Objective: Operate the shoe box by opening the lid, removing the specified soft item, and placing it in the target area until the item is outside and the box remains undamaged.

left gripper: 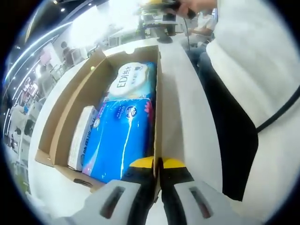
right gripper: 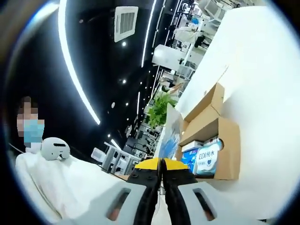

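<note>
while the left hand-held gripper (left gripper: 158,164) pinches the lid (left gripper: 180,108) edge (right hand-held gripper (right gripper: 162,165) likewise), packs (left gripper: 124,136) fill the box (left gripper: 65,117).

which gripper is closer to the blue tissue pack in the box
Left. The left gripper sits at the box's edge right beside the blue tissue pack. The right gripper is held back from the box, the pack lying beyond its tips.

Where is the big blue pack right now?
In the left gripper view the blue pack lies inside the open shoe box, between a slim white box and the box's right wall.
</note>
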Tool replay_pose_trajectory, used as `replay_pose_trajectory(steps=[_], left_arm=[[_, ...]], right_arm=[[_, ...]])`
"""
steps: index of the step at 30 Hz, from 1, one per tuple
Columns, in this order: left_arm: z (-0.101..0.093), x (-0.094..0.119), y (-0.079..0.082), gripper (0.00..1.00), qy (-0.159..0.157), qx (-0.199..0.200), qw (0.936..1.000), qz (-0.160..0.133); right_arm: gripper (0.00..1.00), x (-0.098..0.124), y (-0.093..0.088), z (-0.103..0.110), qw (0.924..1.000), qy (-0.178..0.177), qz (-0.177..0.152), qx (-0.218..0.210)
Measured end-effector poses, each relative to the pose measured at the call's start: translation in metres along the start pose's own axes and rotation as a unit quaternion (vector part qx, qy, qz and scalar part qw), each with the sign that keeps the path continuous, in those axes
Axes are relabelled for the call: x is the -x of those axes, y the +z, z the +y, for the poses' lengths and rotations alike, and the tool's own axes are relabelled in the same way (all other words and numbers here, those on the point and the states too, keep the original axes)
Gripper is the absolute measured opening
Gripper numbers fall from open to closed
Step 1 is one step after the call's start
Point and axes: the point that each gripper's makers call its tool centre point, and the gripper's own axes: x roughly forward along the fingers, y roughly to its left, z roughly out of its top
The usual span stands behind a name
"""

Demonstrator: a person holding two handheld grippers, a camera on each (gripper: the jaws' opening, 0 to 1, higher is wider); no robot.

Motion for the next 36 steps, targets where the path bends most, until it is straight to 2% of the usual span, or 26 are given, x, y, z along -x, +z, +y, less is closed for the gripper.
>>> replay_pose_trajectory(steps=[5, 6, 7, 8, 9, 14, 16, 18, 20, 21, 23, 25, 28, 30, 32, 34, 36], left_arm=[[0.000, 0.000, 0.000, 0.03, -0.001, -0.001, 1.0000, 0.000], [0.000, 0.000, 0.000, 0.03, -0.001, -0.001, 1.0000, 0.000], [0.000, 0.000, 0.000, 0.03, 0.000, -0.001, 1.0000, 0.000], [0.000, 0.001, 0.000, 0.03, 0.001, -0.001, 1.0000, 0.000], [0.000, 0.001, 0.000, 0.03, 0.001, -0.001, 1.0000, 0.000], [0.000, 0.001, 0.000, 0.03, -0.001, 0.000, 1.0000, 0.000], [0.000, 0.001, 0.000, 0.02, -0.002, 0.002, 1.0000, 0.001], [0.000, 0.000, 0.000, 0.02, -0.002, 0.001, 1.0000, 0.000], [0.000, 0.000, 0.000, 0.02, -0.001, 0.000, 1.0000, 0.000], [0.000, 0.000, 0.000, 0.03, -0.001, 0.000, 1.0000, 0.000], [0.000, 0.000, 0.000, 0.03, -0.001, 0.000, 1.0000, 0.000], [0.000, 0.000, 0.000, 0.03, -0.001, -0.001, 1.0000, 0.000], [0.000, 0.000, 0.000, 0.03, 0.000, 0.002, 1.0000, 0.001], [0.000, -0.001, 0.000, 0.03, -0.001, 0.000, 1.0000, 0.001], [0.000, -0.001, 0.000, 0.03, -0.002, 0.001, 1.0000, 0.001], [0.000, -0.001, 0.000, 0.03, -0.001, 0.001, 1.0000, 0.001], [0.000, -0.001, 0.000, 0.03, 0.001, 0.000, 1.0000, 0.000]], right_arm=[[0.00, 0.006, 0.006, 0.000, 1.0000, 0.000, 0.001, -0.001], [0.00, 0.007, 0.005, 0.005, 0.9998, 0.010, 0.012, 0.009], [0.00, 0.014, 0.003, 0.005, 0.9990, 0.015, 0.037, 0.019], [0.00, 0.015, 0.003, 0.006, 0.9990, 0.015, 0.037, 0.022], [0.00, 0.011, 0.003, 0.014, 0.9991, 0.012, 0.034, 0.022], [0.00, 0.014, 0.007, 0.027, 0.9996, -0.002, 0.017, 0.023], [0.00, 0.015, 0.007, 0.023, 0.9983, -0.029, 0.012, 0.049], [0.00, 0.017, -0.001, 0.027, 0.9979, -0.032, 0.035, 0.044], [0.00, 0.017, -0.001, 0.026, 0.9968, -0.042, 0.041, 0.054], [0.00, 0.016, -0.003, 0.028, 0.9967, -0.036, 0.058, 0.045], [0.00, 0.018, -0.009, 0.031, 0.9925, -0.039, 0.102, 0.055], [0.00, 0.021, -0.004, 0.033, 0.9904, -0.046, 0.107, 0.075], [0.00, 0.026, 0.005, 0.038, 0.9918, -0.040, 0.102, 0.066], [0.00, 0.027, 0.016, 0.034, 0.9921, -0.047, 0.084, 0.081], [0.00, 0.029, 0.023, 0.024, 0.9904, -0.071, 0.079, 0.089], [0.00, 0.030, 0.031, 0.009, 0.9839, -0.105, 0.085, 0.117], [0.00, 0.029, 0.034, 0.003, 0.9822, -0.120, 0.097, 0.108]])
